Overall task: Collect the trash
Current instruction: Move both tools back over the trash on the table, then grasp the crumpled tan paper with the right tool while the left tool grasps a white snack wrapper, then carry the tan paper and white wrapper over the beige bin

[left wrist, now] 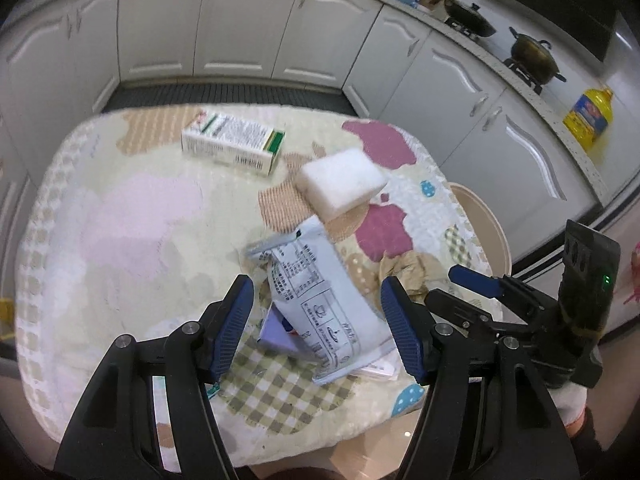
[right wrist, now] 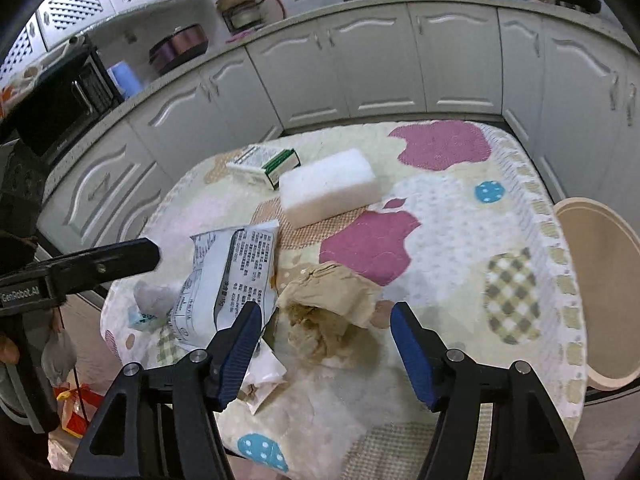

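Note:
Trash lies on a small table with a patterned cloth (left wrist: 120, 208). A pale blue printed wrapper (left wrist: 320, 304) lies between the open fingers of my left gripper (left wrist: 316, 320); it also shows in the right wrist view (right wrist: 228, 280). A crumpled brown paper bag (right wrist: 328, 308) lies between the open fingers of my right gripper (right wrist: 324, 344); it also shows in the left wrist view (left wrist: 408, 268). A white foam block (left wrist: 340, 188) (right wrist: 328, 188) and a green-and-white carton (left wrist: 236, 142) (right wrist: 268, 160) lie farther back. My right gripper shows at the right of the left wrist view (left wrist: 480, 284).
A beige bin (right wrist: 600, 292) stands right of the table, also seen in the left wrist view (left wrist: 488, 224). White kitchen cabinets (left wrist: 240, 20) ring the table. Small white paper scraps (right wrist: 264, 376) lie near the front edge. A red bag (right wrist: 76, 404) sits on the floor at left.

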`<state>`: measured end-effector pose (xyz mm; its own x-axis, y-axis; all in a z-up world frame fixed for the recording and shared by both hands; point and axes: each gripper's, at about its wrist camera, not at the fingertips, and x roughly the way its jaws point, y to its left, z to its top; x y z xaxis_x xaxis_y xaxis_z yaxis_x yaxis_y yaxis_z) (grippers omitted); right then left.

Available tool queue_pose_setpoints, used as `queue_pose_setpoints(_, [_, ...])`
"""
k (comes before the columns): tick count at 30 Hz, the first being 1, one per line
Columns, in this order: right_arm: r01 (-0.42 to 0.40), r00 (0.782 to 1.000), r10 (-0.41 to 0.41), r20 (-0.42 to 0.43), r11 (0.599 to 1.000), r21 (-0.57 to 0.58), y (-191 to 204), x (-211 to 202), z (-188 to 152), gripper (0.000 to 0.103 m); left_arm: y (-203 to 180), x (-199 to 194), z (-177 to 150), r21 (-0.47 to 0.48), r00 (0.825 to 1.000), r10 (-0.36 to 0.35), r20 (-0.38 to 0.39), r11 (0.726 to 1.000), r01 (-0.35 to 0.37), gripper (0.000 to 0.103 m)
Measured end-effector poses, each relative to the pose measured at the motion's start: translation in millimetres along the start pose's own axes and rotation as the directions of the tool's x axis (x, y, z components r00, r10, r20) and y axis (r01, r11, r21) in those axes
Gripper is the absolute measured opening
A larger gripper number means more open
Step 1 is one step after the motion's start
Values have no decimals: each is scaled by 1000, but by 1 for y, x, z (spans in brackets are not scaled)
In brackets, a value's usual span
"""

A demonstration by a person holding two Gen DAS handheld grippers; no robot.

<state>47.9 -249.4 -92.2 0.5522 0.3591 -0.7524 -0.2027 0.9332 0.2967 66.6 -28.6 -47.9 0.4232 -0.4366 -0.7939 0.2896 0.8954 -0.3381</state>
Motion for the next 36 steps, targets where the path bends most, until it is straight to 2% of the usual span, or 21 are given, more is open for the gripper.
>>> queue_pose_setpoints(7, [-7,1000,8,-17,1000,23,-4,16,3,65,17,31,1,-83,999,-19,-43,996,15,65])
queue_pose_setpoints(13, [-24,1000,25,-18,999,44,-7,28,5,64,17,50,6,-106,997,-43,-68,994,35,65])
queue_pose_setpoints(16, [-39,999,41,-27,998,52,-10,33,4,38,13,57,9,-92,996,-28,-80,995,21,61])
queue_pose_setpoints(17, [-39,999,41,-26,998,51,-11,34,4,36,10,58,9,-79,997,-22,-79,997,16,53])
queue_pose_setpoints(19, [-48,999,49,-15,998,51,-12,32,3,30,7,59,8,-63,996,-24,-82,998,19,49])
queue_pose_setpoints(21, [-56,998,55,6,997,49,-13,25,2,28,5,57,8,-51,997,-20,-69,999,16,41])
queue_pose_setpoints(23, [-61,998,60,29,997,40,-12,15,2,28,4,50,8,-46,998,-21,-51,999,18,39])
queue_pose_setpoints(31, [-82,990,80,114,997,14,-8,-27,9,27,-8,0,16,9,999,-16,52,1000,15,38])
queue_pose_setpoints(36, [-72,985,72,159,997,-5,-4,-51,11,27,-27,-16,18,52,995,-17,96,999,12,38])
